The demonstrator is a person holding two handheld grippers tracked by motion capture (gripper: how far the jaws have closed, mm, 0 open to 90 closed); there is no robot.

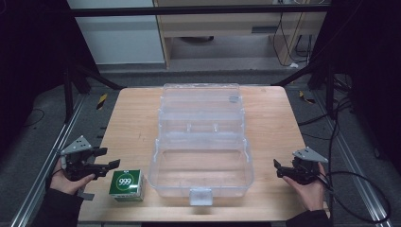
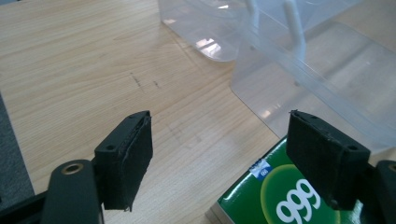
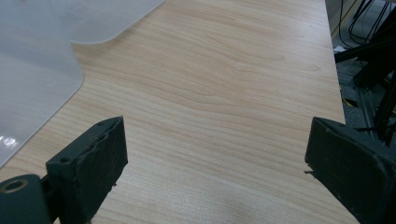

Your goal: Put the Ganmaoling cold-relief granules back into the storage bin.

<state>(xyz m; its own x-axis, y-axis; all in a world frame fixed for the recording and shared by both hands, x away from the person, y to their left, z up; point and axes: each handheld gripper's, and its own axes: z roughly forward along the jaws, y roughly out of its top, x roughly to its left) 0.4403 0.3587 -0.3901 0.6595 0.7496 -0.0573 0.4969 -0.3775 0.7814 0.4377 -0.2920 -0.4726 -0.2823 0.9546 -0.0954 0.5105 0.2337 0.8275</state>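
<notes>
A clear plastic box stands open in the middle of the wooden table, its lid folded back flat behind it. A green and white carton marked 999 sits just left of the box's front corner. My left gripper is held open near the table's left edge, its jaws just left of the carton. In the left gripper view the carton lies low right, partly behind the right jaw, with the box beyond. My right gripper is open at the table's right edge, over bare wood.
Black frame bars rise at both back corners of the table. Cables trail on the floor to the right. A wooden cabinet stands on the floor behind. Aluminium rails run along both table sides.
</notes>
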